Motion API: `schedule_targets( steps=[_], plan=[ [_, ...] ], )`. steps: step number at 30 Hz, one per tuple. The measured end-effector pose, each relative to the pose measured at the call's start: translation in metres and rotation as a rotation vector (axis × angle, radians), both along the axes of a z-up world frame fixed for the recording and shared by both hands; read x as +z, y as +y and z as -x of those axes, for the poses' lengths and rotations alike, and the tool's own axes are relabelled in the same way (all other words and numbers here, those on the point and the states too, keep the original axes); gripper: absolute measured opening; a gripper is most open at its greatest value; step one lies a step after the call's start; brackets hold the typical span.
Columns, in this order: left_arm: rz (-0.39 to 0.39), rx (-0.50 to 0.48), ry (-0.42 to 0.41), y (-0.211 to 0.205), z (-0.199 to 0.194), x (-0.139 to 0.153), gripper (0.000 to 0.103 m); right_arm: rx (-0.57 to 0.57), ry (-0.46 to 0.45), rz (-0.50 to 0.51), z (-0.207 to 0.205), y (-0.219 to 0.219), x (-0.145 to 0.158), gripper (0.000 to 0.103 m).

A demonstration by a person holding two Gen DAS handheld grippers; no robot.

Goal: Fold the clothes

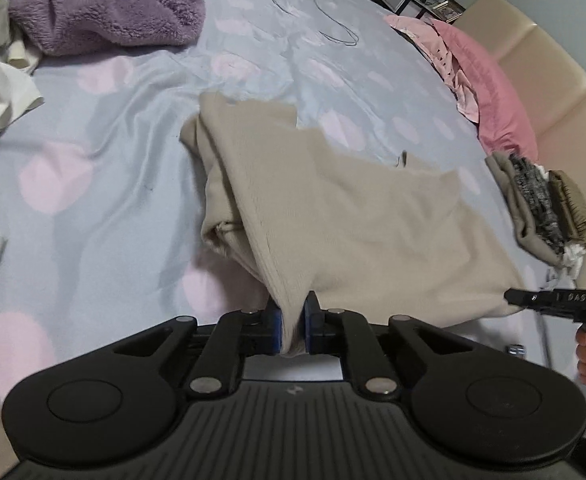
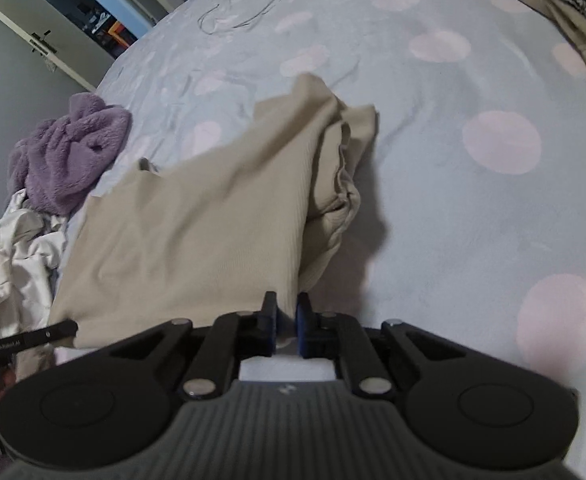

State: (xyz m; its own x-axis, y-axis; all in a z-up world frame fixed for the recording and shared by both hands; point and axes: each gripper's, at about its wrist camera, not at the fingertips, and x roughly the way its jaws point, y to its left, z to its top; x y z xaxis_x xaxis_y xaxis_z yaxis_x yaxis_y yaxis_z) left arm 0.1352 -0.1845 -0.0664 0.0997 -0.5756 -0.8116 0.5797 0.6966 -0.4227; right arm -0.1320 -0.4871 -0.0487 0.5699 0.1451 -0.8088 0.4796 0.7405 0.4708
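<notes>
Spread over the bed [image 1: 133, 128] is a pale blue sheet with large pink dots, and no box, basket or other container shows on it. Clamped between the blue pads of the left gripper [image 1: 293, 330] is a corner of the beige ribbed garment [image 1: 333, 208], so its fingers are pressed together on the cloth. The right gripper [image 2: 286, 330] has its fingers nearly together, and the other near corner of the same garment runs down between them; they look clamped on it, though the cloth there is blurred. From both pairs of fingers the garment stretches forward, with a bunched fold lying on the sheet ahead.

Far ahead and left of the left fingers lies a purple fleece heap [image 1: 105, 4], with crumpled white cloth [image 1: 1, 80] to its left. Ahead and to their right sit a pink pillow [image 1: 489, 92] and a small stack of folded clothes [image 1: 541, 204], well apart from the garment. A thin grey cord [image 1: 333, 20] curls on the sheet far ahead. Nothing lies between the fingers and the garment's far edge.
</notes>
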Motion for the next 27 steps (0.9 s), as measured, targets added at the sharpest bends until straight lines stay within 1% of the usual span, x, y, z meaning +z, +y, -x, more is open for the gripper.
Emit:
schedule_targets(
  steps=[2,5,7,10,12,14,16,18,19,21,24,27],
  plan=[
    [-0.028,-0.013,0.025,0.006,0.011,0.008,0.008,0.014,0.031,-0.013,0.010,0.006,0.009,0.010],
    [-0.095,-0.051,0.037,0.020,0.035,0.011,0.008,0.068,0.090,-0.006,0.032,0.021,0.014,0.010],
    [-0.128,-0.072,0.048,0.033,0.054,0.009,0.008,0.108,0.127,0.003,0.050,0.035,0.014,0.010],
    [-0.156,-0.106,0.061,0.052,0.080,0.003,0.008,0.168,0.178,0.025,0.076,0.056,0.010,0.010],
    [-0.177,-0.120,0.065,0.059,0.091,-0.004,0.008,0.199,0.202,0.044,0.089,0.069,0.004,0.010],
    [-0.210,-0.131,0.056,0.060,0.098,-0.012,0.009,0.227,0.227,0.072,0.096,0.080,-0.004,0.010],
    [-0.251,-0.151,0.038,0.056,0.102,-0.020,0.013,0.249,0.253,0.101,0.095,0.087,-0.015,0.010],
    [-0.294,-0.166,0.014,0.053,0.106,-0.022,0.017,0.279,0.276,0.146,0.094,0.094,-0.022,0.012],
    [-0.310,-0.167,0.000,0.054,0.106,-0.021,0.017,0.289,0.276,0.164,0.094,0.096,-0.021,0.013],
    [-0.300,-0.159,-0.030,0.060,0.106,-0.013,0.017,0.303,0.271,0.209,0.096,0.099,-0.015,0.020],
    [-0.272,-0.136,-0.065,0.067,0.101,0.000,0.020,0.311,0.252,0.280,0.101,0.100,-0.002,0.020],
    [-0.262,-0.127,-0.134,0.060,0.089,0.012,0.023,0.293,0.218,0.293,0.094,0.090,0.012,0.020]
  ],
)
